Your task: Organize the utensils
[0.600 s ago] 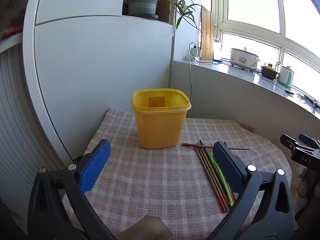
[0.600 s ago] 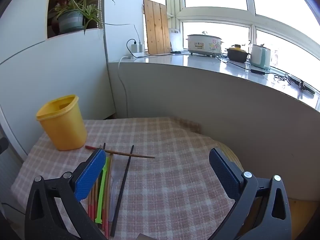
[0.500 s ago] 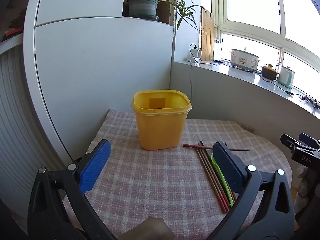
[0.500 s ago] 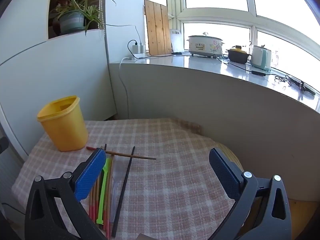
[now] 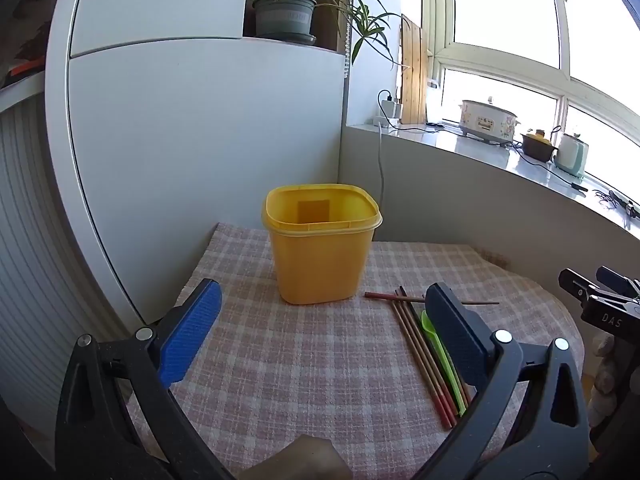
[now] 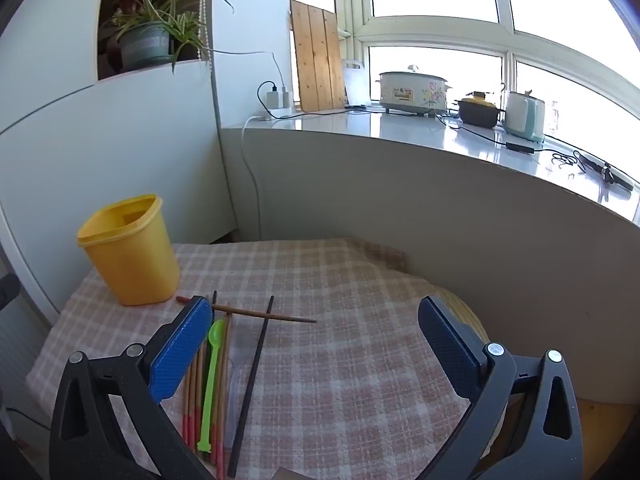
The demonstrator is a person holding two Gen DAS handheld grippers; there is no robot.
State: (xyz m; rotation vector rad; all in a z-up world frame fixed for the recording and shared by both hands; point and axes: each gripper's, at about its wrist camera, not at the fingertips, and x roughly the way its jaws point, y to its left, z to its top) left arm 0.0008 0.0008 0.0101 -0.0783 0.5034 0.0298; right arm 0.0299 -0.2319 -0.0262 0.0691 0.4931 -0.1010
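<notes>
Checked-cloth counter (image 6: 360, 280): thin stiff chopsticks (image 6: 256, 356) beside yellow bin (image 6: 132, 252), probably slippery; pinch mid-shaft. Both jaws spread, empty.

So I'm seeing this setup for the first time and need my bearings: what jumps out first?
The yellow bin stands upright and open-topped at the back of the checked cloth, near the white wall. Right of it lies a bundle of chopsticks with a bright green spoon among them, one chopstick crossing their far ends. Both grippers, left and right, hover wide open and empty.
</notes>
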